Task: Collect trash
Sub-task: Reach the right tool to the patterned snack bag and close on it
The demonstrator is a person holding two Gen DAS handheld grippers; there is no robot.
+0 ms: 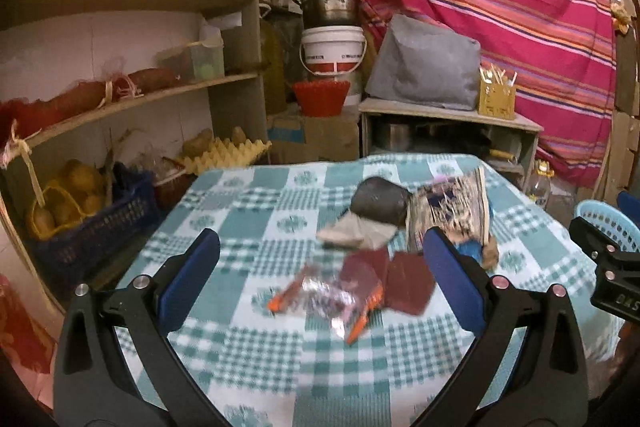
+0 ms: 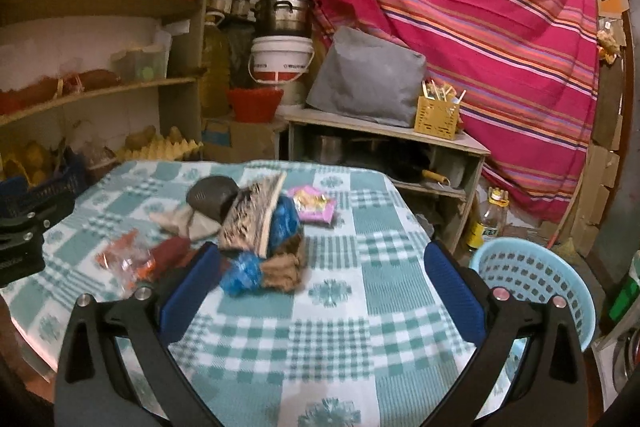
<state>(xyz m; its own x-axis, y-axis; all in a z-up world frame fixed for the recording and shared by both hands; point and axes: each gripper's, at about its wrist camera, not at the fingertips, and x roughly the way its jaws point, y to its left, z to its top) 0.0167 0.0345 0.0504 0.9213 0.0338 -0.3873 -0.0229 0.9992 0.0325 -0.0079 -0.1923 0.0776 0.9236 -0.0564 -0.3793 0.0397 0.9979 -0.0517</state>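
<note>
Trash lies in a heap on the teal checked tablecloth [image 1: 248, 347]. A clear and orange plastic wrapper [image 1: 328, 301] lies between the fingers of my left gripper [image 1: 320, 279], which is open above the cloth. Behind it are dark red cards [image 1: 408, 281], a dark crumpled lump [image 1: 380, 203], and a printed box [image 1: 448, 203]. My right gripper [image 2: 320, 279] is open and holds nothing. Just ahead of its left finger sit a blue crumpled wrapper [image 2: 244, 273], a brown crumpled piece [image 2: 284, 269] and the printed box [image 2: 252, 219]. A pink packet [image 2: 314, 205] lies farther back.
A light blue perforated basket [image 2: 536, 283] stands off the table's right edge. Shelves [image 1: 120, 99] with baskets and an egg tray [image 1: 228, 153] line the left. A low cabinet [image 2: 384, 143], a white bucket [image 1: 332, 51] and a striped red cloth [image 2: 480, 27] are behind.
</note>
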